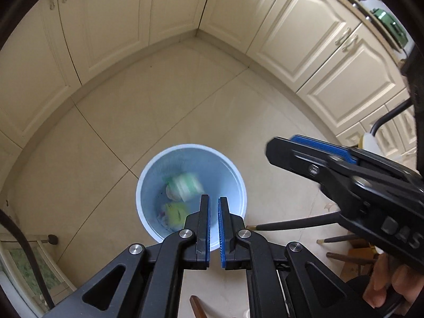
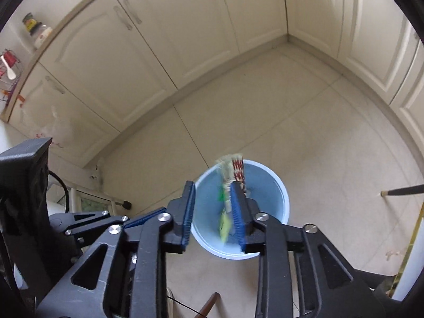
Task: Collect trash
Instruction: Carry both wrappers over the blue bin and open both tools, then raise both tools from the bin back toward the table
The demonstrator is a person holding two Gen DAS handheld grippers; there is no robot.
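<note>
A light blue trash bin [image 1: 148, 180] stands on the tiled floor; it also shows in the right wrist view [image 2: 275, 185]. Inside it lie a green-and-white wrapper [image 1: 185, 185] and a yellow-green wrapper [image 1: 176, 212]. My left gripper [image 1: 214, 204] hovers over the bin's near rim, its jaws nearly together with a narrow gap and nothing between them. My right gripper [image 2: 213, 193] is open above the bin. A blurred wrapper [image 2: 233, 175] with red and green print hangs against its right finger [image 2: 238, 209], over the bin. The right gripper also shows in the left wrist view [image 1: 281, 145].
Cream kitchen cabinets [image 1: 106, 26] meet in a corner beyond the bin. Dark chair or table legs [image 1: 294, 224] stand on the floor to the right. A countertop with jars [image 2: 39, 30] is at upper left in the right wrist view. A black cable [image 1: 23, 249] runs at left.
</note>
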